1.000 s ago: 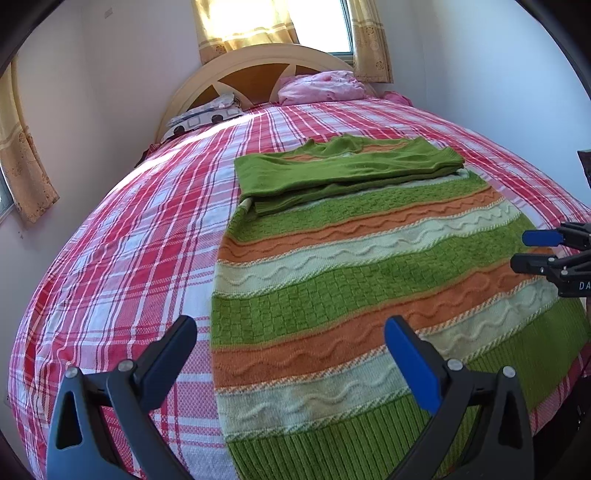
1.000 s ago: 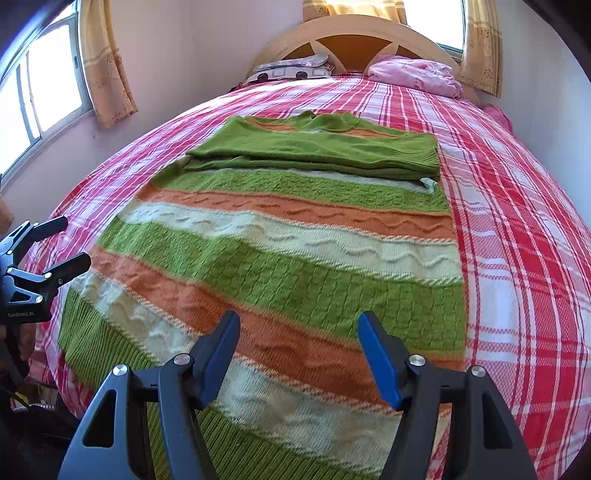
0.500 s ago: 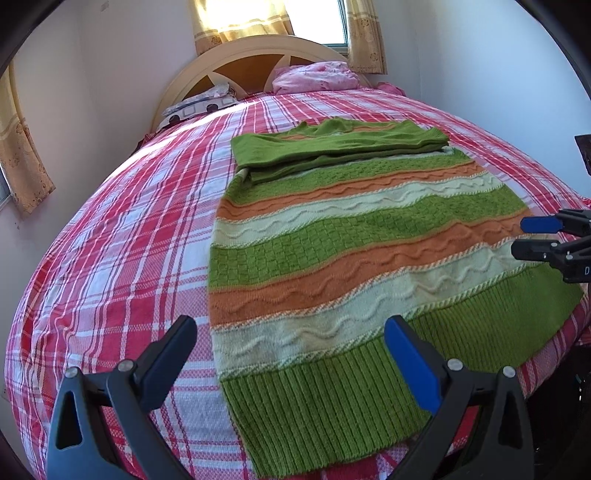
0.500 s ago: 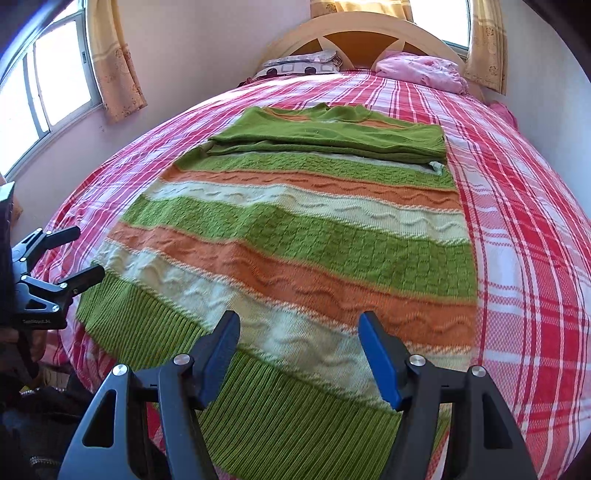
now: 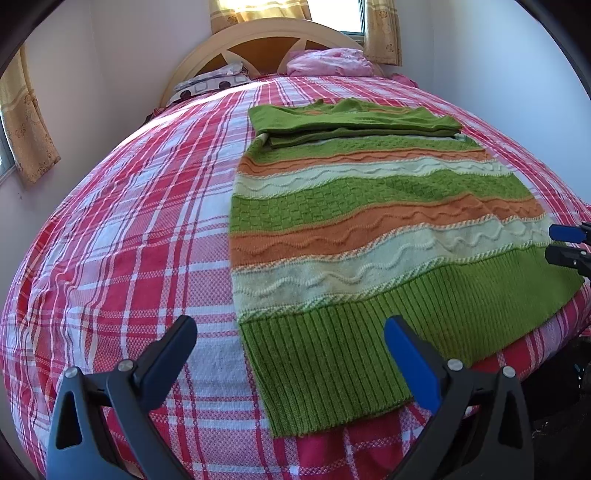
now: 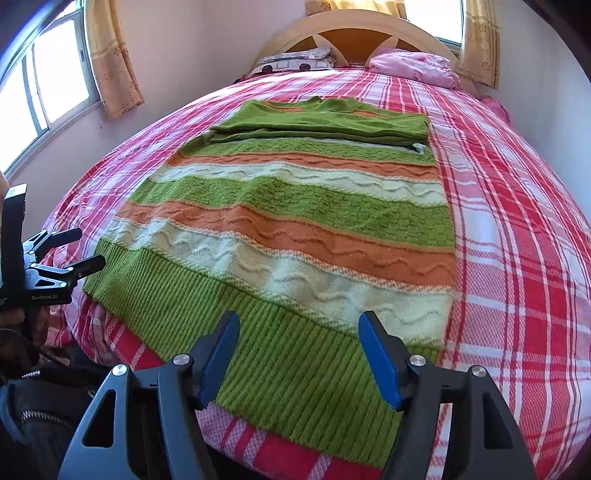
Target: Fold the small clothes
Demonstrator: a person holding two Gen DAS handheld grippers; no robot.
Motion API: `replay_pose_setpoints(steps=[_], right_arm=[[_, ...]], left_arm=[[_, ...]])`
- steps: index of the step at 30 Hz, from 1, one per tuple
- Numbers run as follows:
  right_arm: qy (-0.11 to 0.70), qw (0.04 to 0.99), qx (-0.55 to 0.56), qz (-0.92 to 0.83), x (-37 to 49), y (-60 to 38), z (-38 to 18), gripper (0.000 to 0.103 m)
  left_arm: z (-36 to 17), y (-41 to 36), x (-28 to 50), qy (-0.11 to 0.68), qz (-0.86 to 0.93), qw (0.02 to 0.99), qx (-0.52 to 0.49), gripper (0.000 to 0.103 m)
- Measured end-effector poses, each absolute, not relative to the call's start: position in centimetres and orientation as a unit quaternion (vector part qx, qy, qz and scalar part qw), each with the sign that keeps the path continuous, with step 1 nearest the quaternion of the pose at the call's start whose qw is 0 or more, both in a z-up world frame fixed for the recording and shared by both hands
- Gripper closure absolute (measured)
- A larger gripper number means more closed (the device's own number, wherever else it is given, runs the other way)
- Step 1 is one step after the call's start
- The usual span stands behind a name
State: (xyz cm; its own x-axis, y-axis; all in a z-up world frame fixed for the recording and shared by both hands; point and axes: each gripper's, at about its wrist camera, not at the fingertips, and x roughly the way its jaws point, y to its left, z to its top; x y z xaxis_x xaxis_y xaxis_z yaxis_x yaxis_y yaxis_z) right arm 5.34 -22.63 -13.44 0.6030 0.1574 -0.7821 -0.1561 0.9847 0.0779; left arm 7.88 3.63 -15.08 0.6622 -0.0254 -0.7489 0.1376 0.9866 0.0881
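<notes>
Striped sweater (image 5: 369, 229) is laid lengthwise on bed (image 5: 122, 240), ribbed hem (image 6: 258, 354) nearest both grippers. Left gripper (image 5: 291, 354) is poised approx. over hem's left corner, right gripper (image 6: 295, 354) over right part; fingers are held wide, nothing gripped.

Striped knit sweater (image 5: 369, 236) in green, orange and cream, lying flat on a bed (image 5: 129, 240) with a red and white plaid cover, ribbed green hem nearest, sleeves folded across the chest at the far end. Left gripper (image 5: 291, 350) low in the foreground, jaws wide apart and empty, hovering over the hem's near left corner. Right gripper (image 5: 570, 245) peeking in at the right edge beside the hem. Beyond: curved wooden headboard (image 5: 266, 40), patterned pillow (image 5: 210, 79), pink bundle (image 5: 328, 62), yellow curtains (image 5: 382, 29).
</notes>
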Motion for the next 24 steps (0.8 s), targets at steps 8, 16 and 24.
replay_pose_setpoints(steps=[8, 16, 24], right_arm=[[0.448, 0.892, 0.014, 0.063, 3.5, -25.0, -14.1, 0.035], [0.455, 0.889, 0.017, 0.041, 1.5, -26.5, -14.4, 0.035], [0.452, 0.891, 0.025, 0.028, 0.7, -27.8, -14.5, 0.035]], left_arm=[[-16.6, 4.5, 7.5, 0.439, -0.056, 0.896, 0.037, 0.014], [-17.2, 5.2, 7.1, 0.458, -0.072, 0.886, -0.008, 0.027], [-17.6, 6.3, 7.1, 0.474, -0.082, 0.875, -0.059, 0.048]])
